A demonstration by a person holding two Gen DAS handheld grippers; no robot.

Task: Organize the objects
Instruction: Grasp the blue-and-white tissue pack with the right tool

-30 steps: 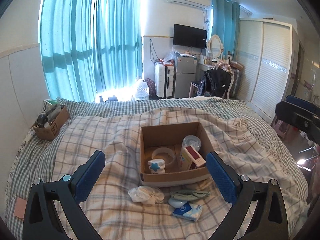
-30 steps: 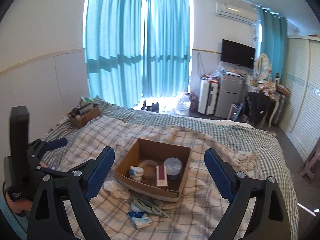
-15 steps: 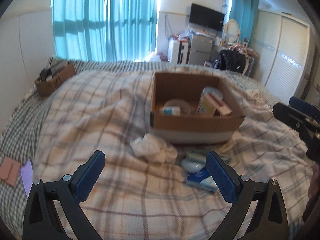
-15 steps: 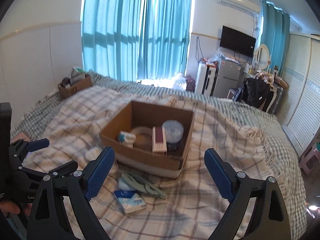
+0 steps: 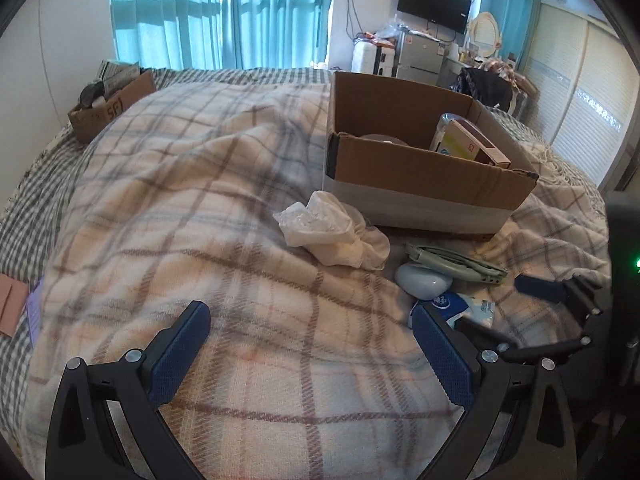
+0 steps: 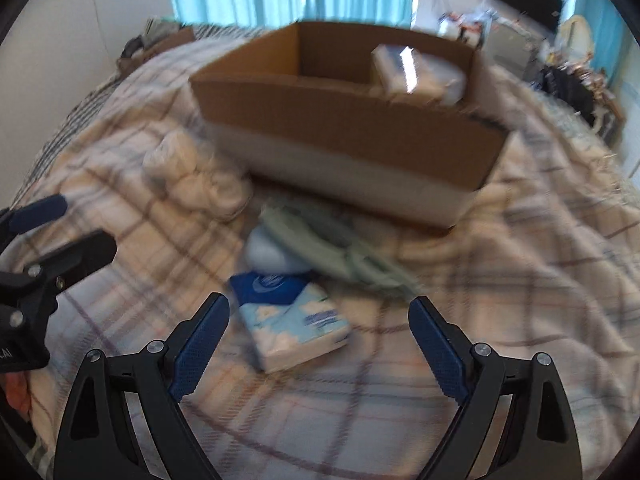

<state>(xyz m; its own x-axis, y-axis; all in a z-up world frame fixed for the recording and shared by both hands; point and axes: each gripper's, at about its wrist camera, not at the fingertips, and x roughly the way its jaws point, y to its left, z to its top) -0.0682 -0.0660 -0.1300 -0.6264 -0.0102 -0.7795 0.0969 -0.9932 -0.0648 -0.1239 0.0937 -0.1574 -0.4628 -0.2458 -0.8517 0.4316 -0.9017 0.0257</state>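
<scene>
Down at the near edge of the bed [image 5: 248, 208], the left gripper [image 5: 310, 344] hangs over bare plaid blanket with its blue-padded jaws spread wide and nothing between them. Beside it, the right gripper [image 6: 320, 340] is tipped down too, jaws just as wide apart, and the tissue pack [image 6: 292, 320] sits right in the gap ahead of the fingertips, untouched by either pad; that view is blurred, mind you. From the left camera the same blue-and-white tissue pack [image 5: 464, 308] peeks out just past the gripper's right-hand finger. Just beyond it, touching or nearly so, lies a pale blue rounded case [image 5: 422, 280], and over that a flat pale green pouch [image 5: 456, 262] stretches off to the right. A little to the left of those, the crumpled white cloth [image 5: 332, 232] is bunched up on the blanket, close against the front of the cardboard box [image 5: 424, 176]. The box stands open near the middle of the bed, and inside, toward its right wall, there's a small carton [image 5: 468, 146] leaning up with a clear round container behind it; what else is in there the front wall hides. Way off at the far left corner of the bed, a second small cardboard box [image 5: 108, 110] sits stuffed with odds and ends. Past the far edge of the bed, teal curtains [image 5: 216, 12] cover the window.
</scene>
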